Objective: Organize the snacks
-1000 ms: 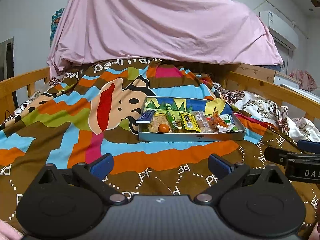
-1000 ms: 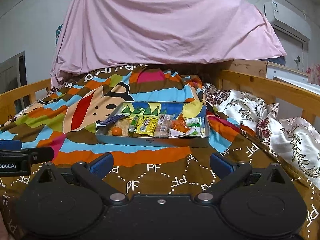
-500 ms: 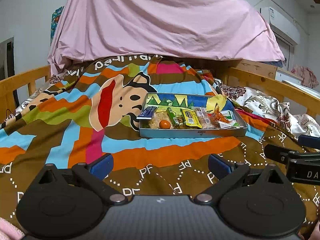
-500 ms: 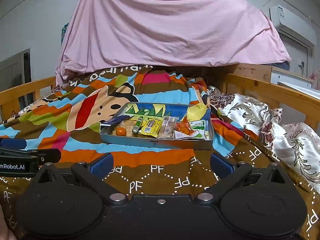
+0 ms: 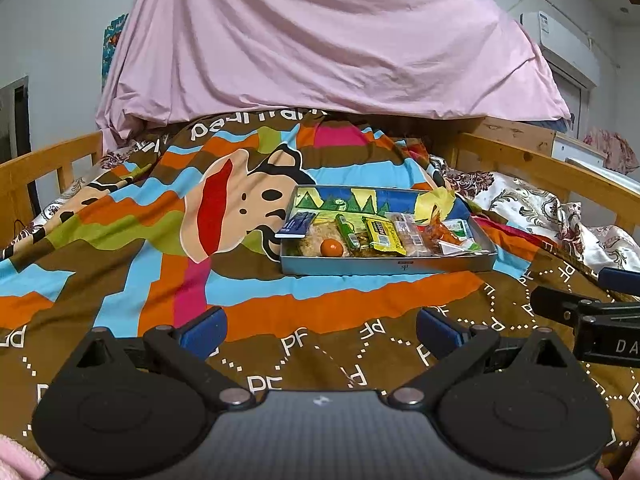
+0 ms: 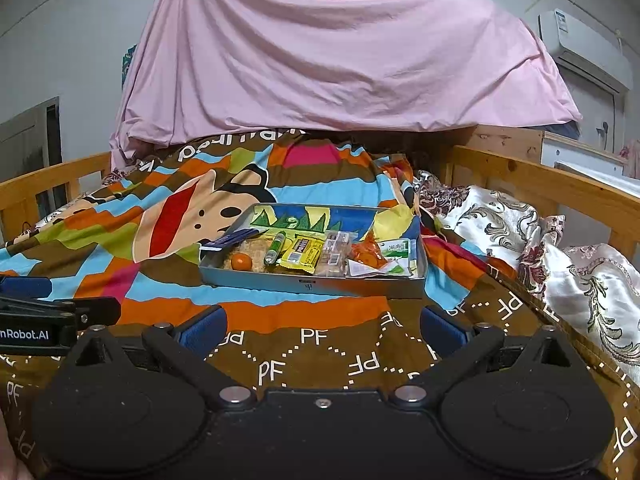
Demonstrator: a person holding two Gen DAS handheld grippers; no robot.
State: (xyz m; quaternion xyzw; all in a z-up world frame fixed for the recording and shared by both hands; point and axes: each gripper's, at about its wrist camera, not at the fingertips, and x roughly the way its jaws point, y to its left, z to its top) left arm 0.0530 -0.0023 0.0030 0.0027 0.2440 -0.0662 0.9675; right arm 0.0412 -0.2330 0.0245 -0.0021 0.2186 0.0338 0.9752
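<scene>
1. Left gripper (image 5: 318, 330) hangs over the bed's blanket (image 5: 120, 248), jaws apart, holding nothing.
2. Snacks all sit inside the metal tray (image 5: 384, 266): small orange (image 5: 332, 247), green tube (image 5: 346, 232), yellow packet (image 5: 383, 234). Could be pre-sort or finished, can't call it.
3. Right gripper (image 6: 322, 330) is also spread and empty.

Left black two-finger gripper (image 5: 319, 330) with blue pads: jaws spread wide, empty. Right black two-finger gripper (image 6: 323, 330): likewise spread, level beside it.

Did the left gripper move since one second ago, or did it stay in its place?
Yes. The left gripper has come forward toward the snack tray, which lies unmoved on the blanket and now looks nearer in the left wrist view.
</scene>
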